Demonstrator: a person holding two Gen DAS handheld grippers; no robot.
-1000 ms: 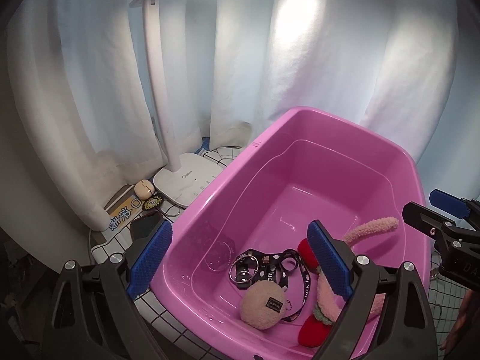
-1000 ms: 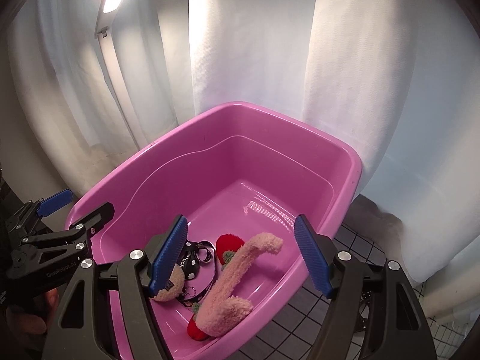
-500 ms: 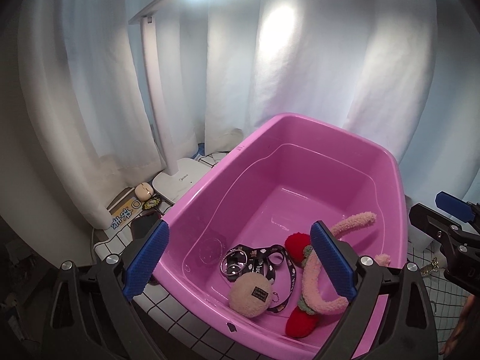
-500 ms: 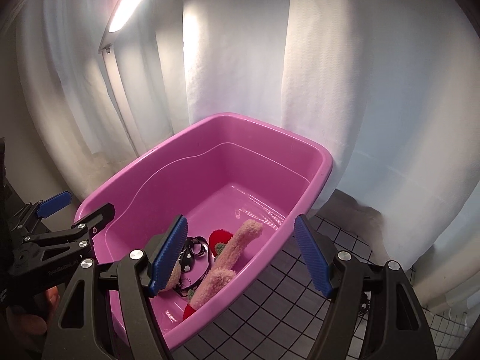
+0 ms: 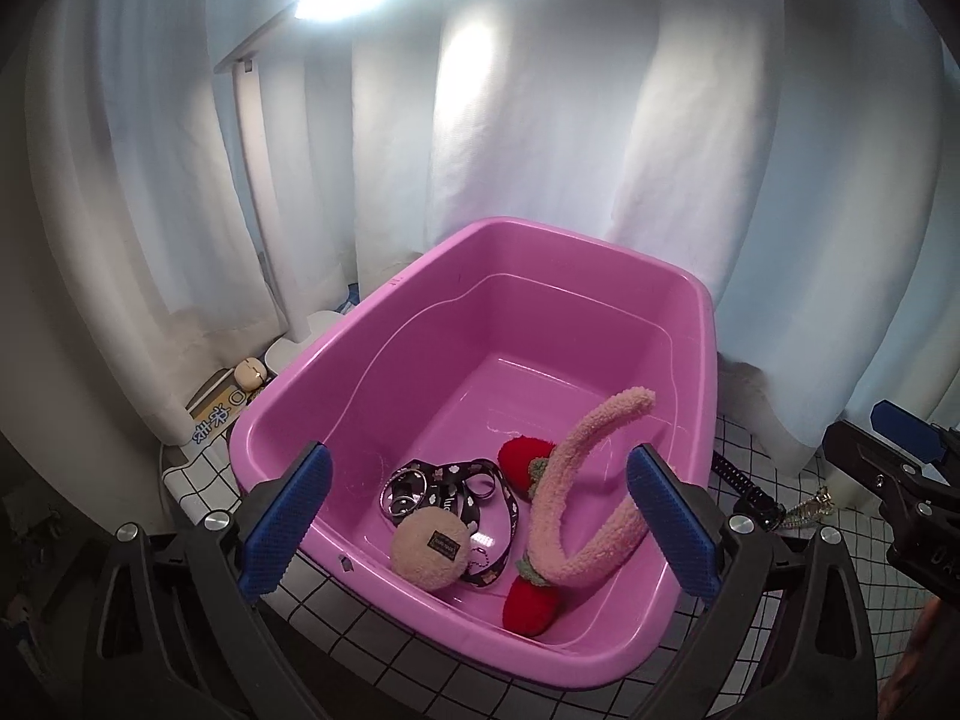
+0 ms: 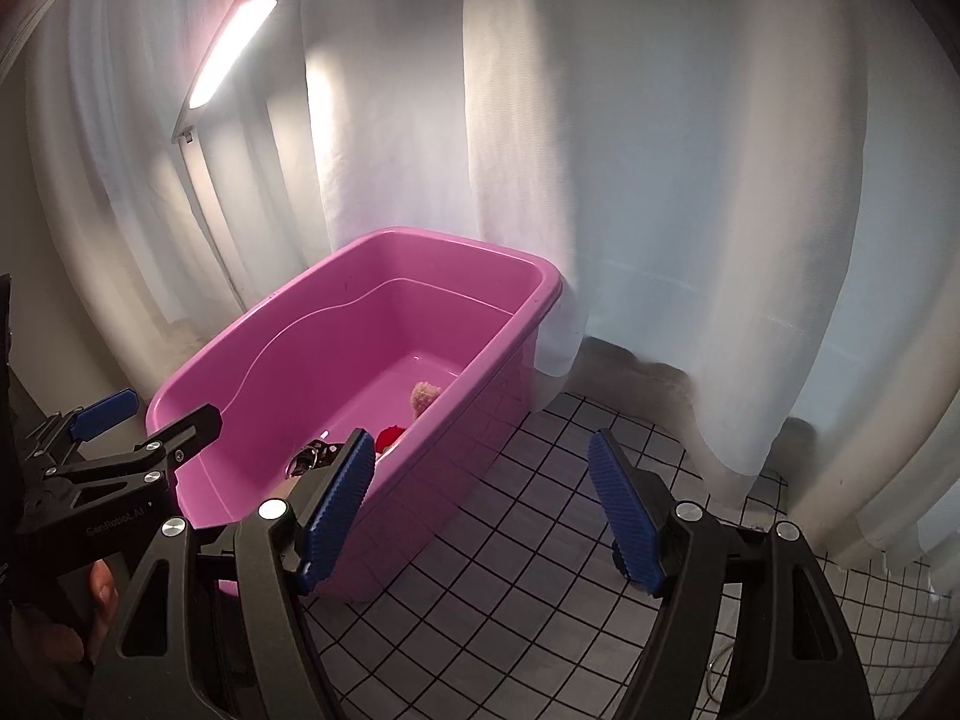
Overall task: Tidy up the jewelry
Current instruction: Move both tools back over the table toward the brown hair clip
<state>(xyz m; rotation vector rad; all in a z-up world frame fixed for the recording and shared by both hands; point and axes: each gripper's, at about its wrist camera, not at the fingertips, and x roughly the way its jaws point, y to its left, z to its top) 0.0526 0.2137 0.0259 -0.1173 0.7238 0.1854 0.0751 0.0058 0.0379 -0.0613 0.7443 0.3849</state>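
Note:
A pink plastic tub [image 5: 708, 324] stands on the checked surface. Inside it lie a fuzzy pink headband [image 5: 576, 450] with red strawberry ends [image 5: 531, 600], a black patterned lanyard with metal rings [image 5: 468, 480] and a round beige plush pouch [image 5: 429, 549]. My left gripper [image 5: 477, 480] hangs above the tub's near end, its jaws opening, nothing pressed between them. My right gripper [image 6: 480, 450] is open over the surface just right of the tub [image 6: 540, 300], holding nothing. From there only the headband tip [image 6: 425, 396] and the rings [image 6: 309, 456] show.
A black watch strap [image 5: 741, 480] and a gold chain piece [image 5: 810, 504] lie on the surface right of the tub. A lit desk lamp [image 6: 234, 48], an earbud case [image 5: 249, 371] and a printed box [image 5: 216, 414] are at the left. White curtains close the back.
Both grippers have drawn back from the tub. The right one has swung to the right, so the checked surface now lies between its fingers. The left jaws have spread a little wider.

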